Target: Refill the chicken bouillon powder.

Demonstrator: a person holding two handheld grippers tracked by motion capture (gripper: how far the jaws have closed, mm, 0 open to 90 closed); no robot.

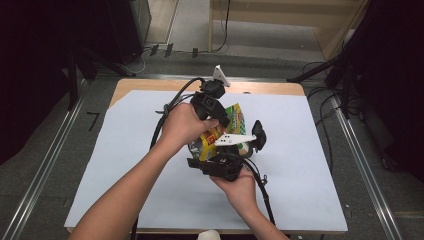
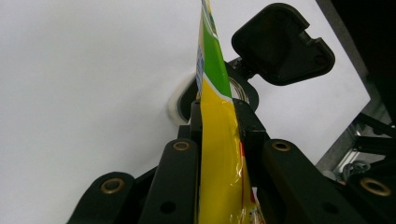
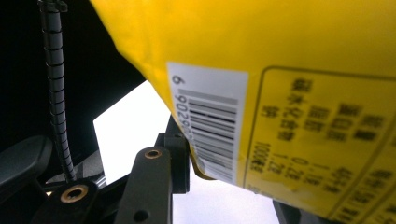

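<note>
Left gripper view, snack bag (image 2: 219, 154) pinched btwn fingers (image 2: 180, 172)

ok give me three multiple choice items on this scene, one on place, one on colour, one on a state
1. Where is the snack packet?
A. lying flat on the white sheet
B. held up between the two grippers, above the white sheet
C. on the floor

2. What is the packet's main colour?
A. blue
B. yellow
C. white

3. How do the left gripper's jaws stand?
A. closed on the packet's thin edge
B. wide open, nothing between them
C. closed on a cable

Key: 1 B, the high view shows it raised between both hands; 2 B, both gripper views show yellow film; 3 A, the left gripper view shows the jaws pinching the film.
</note>
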